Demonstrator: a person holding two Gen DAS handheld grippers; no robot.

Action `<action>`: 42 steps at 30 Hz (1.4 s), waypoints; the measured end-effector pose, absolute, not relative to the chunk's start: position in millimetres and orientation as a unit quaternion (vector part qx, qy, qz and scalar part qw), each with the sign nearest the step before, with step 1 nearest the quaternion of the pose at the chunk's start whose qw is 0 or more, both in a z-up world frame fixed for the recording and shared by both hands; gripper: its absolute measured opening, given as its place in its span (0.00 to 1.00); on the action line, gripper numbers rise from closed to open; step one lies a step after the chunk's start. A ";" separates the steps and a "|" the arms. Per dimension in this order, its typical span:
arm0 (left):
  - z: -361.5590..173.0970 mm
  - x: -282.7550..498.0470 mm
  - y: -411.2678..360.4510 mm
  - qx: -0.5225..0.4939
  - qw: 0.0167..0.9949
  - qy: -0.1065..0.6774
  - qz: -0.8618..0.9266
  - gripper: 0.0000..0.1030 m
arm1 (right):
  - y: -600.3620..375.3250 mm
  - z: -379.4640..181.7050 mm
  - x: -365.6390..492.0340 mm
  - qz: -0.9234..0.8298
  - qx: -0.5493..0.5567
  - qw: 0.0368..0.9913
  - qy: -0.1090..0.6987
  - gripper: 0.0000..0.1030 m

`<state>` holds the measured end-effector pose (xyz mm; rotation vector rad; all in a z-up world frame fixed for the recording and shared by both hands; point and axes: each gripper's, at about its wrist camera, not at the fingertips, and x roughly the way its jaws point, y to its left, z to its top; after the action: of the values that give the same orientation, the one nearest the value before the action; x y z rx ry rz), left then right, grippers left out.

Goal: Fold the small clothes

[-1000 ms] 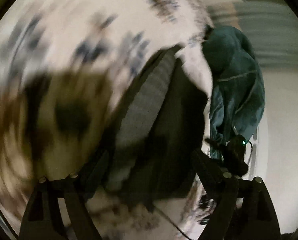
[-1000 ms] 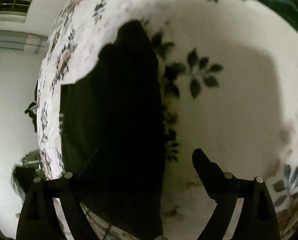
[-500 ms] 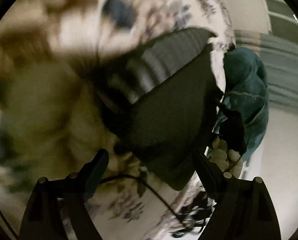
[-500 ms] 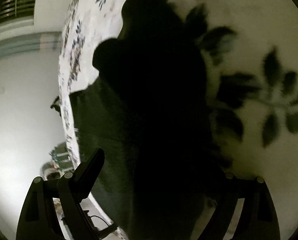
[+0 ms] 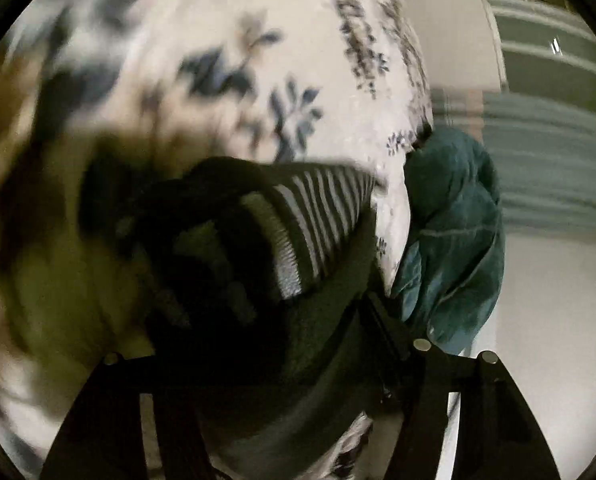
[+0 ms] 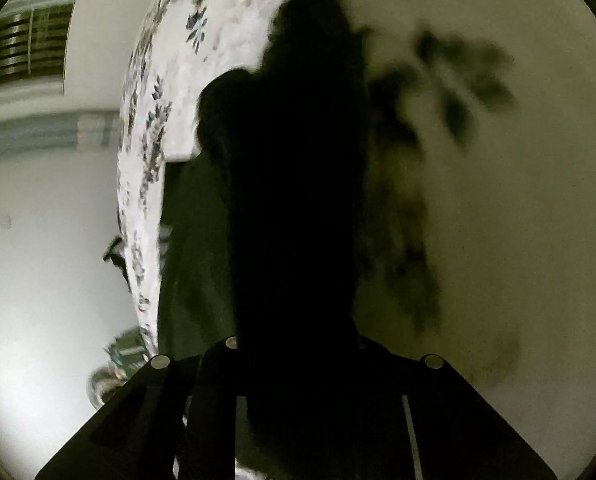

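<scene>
Left wrist view: both grippers closing on a dark garment over the flowered bed

Left wrist view shows the dark garment (image 5: 329, 344) bunched in the lower middle of the frame, filling the space between the two black fingers of the left gripper (image 5: 258, 344). Its cloth looks soft and fleecy, dark green to black, and a ribbed band of light and dark stripes (image 5: 317, 216) curls over its upper edge. The jaws have just been closing, with the cloth between them; they stand at a middling width and the right finger (image 5: 389, 328) lies against the fabric, though blur hides the left one.

Right wrist view shows what the other cannot: the same garment (image 6: 305, 184) as a long, nearly black shape running from the upper middle of the frame down between the fingers of the right gripper (image 6: 298, 348). Those jaws have just been closing too, and now stand narrow, pinched on the cloth. No stripes show here; the fabric is too dark to read its texture.

Under the garment lies the bed cover (image 5: 218, 60), white with blue-grey leaf and flower sprigs, much of it smeared by motion. Only the left wrist view shows the teal towel-like cloth (image 5: 453, 240), plush with a stitched seam, hanging at the bed's edge in the right of the frame. A pale floor (image 6: 38, 260) fills the left of the right wrist view. No writing can be read.
</scene>
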<state>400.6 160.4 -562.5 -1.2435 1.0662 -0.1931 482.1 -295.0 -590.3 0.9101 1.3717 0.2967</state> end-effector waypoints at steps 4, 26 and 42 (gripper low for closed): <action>-549.5 445.0 166.7 -0.470 0.689 0.533 -0.142 0.57 | -276.8 -588.4 388.1 0.087 0.425 0.661 0.613 0.17; -593.0 267.5 150.5 -0.199 0.754 0.623 0.060 1.00 | -299.7 -480.0 397.1 0.065 0.206 0.763 0.609 0.66; -513.1 339.1 150.8 -0.197 0.806 0.553 0.077 0.99 | -250.3 -482.7 513.0 0.079 0.077 0.826 0.553 0.00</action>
<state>339.1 150.8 -513.1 -0.4217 1.1844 0.1640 513.0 -250.3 -482.7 0.1628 1.1759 0.1672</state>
